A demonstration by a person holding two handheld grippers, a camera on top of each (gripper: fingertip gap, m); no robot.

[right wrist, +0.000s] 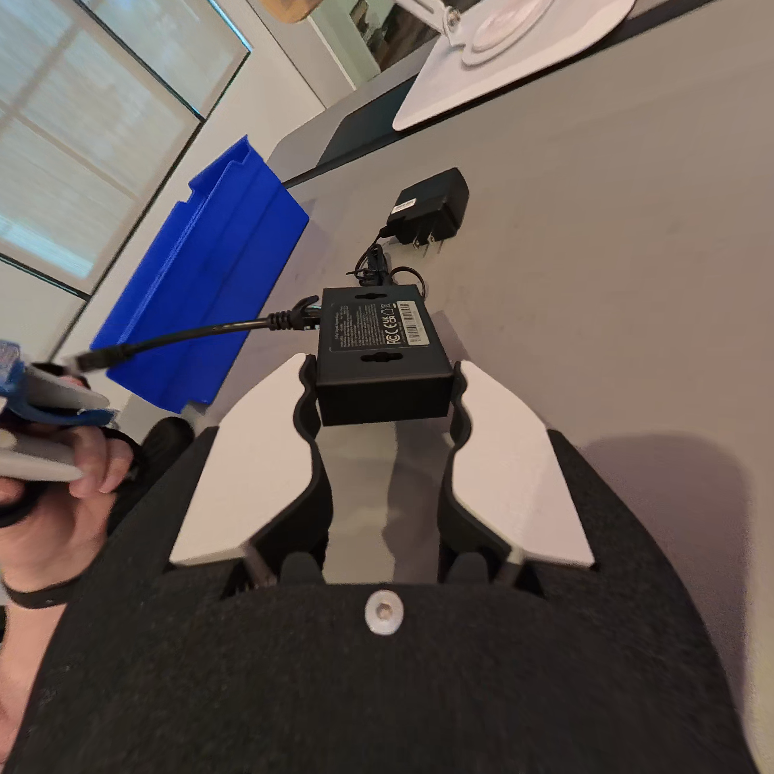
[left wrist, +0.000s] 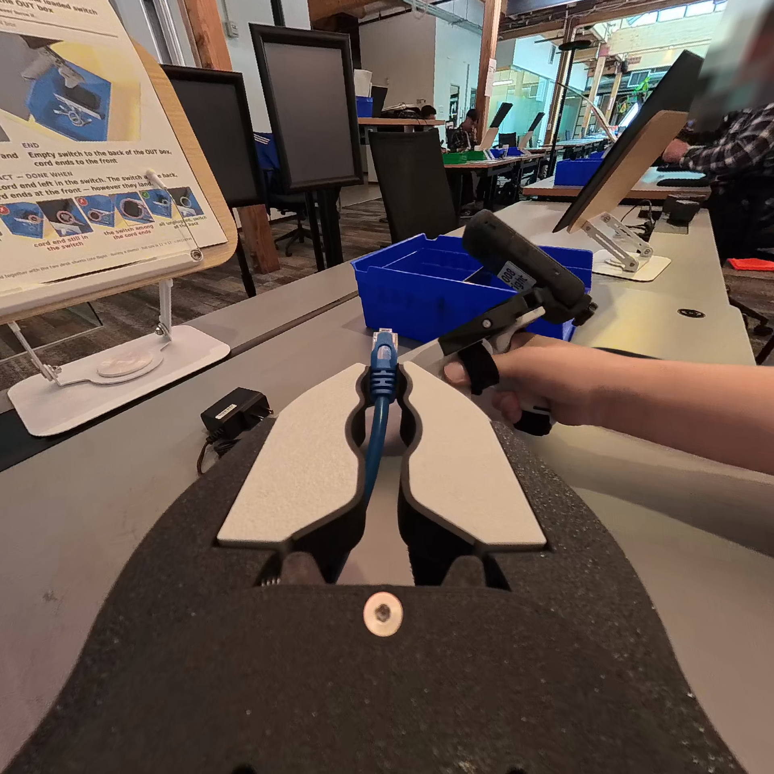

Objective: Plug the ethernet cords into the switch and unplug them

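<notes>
Your left gripper [left wrist: 382, 379] nearly closed, pads pinching ribbed boot of blue ethernet cord [left wrist: 383, 368]; clear plug tip points far, toward blue plastic bin [left wrist: 402, 289]. Your right gripper [right wrist: 381, 389] spread wide, pads pressed on both sides of black box-shaped switch [right wrist: 377, 335], held above grey counter [right wrist: 586, 293]. Black ethernet cord [right wrist: 209, 331] plugged into switch's left side. Black power adapter [right wrist: 431, 207] lies on counter beyond.

Open-plan office or workshop floor: long grey desks [left wrist: 653, 343] in rows, black office chair [left wrist: 412, 184], blue parts bins [left wrist: 423, 289], instruction sheet on tilted stand [left wrist: 96, 138], exposed timber posts [left wrist: 488, 63], people seated at far desks [left wrist: 467, 130].
</notes>
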